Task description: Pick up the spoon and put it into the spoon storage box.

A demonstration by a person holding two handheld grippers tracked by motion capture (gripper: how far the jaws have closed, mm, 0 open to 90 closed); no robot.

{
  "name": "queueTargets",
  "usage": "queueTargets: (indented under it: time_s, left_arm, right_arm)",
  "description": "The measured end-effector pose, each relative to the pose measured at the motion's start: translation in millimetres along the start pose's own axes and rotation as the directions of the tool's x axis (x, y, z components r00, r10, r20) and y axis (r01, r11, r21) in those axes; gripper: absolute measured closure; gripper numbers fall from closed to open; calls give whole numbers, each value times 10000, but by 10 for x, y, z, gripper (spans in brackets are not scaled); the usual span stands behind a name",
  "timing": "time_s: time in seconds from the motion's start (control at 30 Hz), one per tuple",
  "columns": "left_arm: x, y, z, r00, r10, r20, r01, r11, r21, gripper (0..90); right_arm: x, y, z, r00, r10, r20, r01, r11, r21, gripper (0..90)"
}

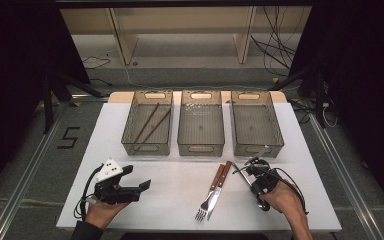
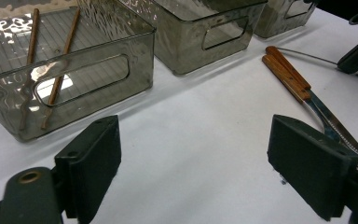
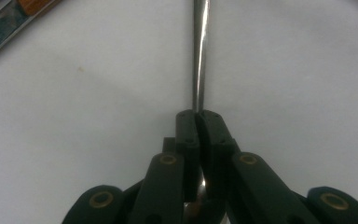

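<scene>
Where jaws meet, right tool (image 3: 196,114) pinching thin metal handle (image 3: 200,51).

Three smoky translucent bins stand in a row at the far side of the white table (image 1: 180,190). The left bin (image 1: 147,125) holds two brown chopsticks (image 1: 150,124). Near the front, a wooden-handled fork (image 1: 211,192) and knife (image 1: 218,189) lie side by side, touching.

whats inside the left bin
Two brown chopsticks lie slanted on the floor of the left bin, nothing else. The ribbed, tinted wall blurs their lower ends in the left gripper view.
</scene>
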State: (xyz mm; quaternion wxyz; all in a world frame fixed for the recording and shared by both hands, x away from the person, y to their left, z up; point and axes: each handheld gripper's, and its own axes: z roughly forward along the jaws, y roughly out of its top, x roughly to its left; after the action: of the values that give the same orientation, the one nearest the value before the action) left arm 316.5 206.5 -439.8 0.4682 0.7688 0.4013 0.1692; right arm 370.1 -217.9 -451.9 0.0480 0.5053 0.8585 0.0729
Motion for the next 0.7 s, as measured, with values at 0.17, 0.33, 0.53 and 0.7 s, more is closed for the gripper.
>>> queueTargets:
  time_s: [0.17,0.33,0.53,0.7]
  left_arm:
    - [2,0,2,10000,-16,3,16,10000,20,170]
    - [5,6,-10,10000,12,-4,-12,10000,-76,170]
    - [11,14,-45,10000,74,45,-72,9991,-409,170]
    - [15,17,-63,10000,38,52,-35,9985,-546,169]
  right_arm:
    - [-60,-25,-71,9999,70,92,-67,9996,-267,869]
    - [-63,-43,-183,10000,4,-60,-9,9974,-719,870]
    - [-70,-17,-418,9981,-191,-578,86,9842,-1768,869]
    - [-88,57,-549,9957,-270,-886,33,9665,-2565,868]
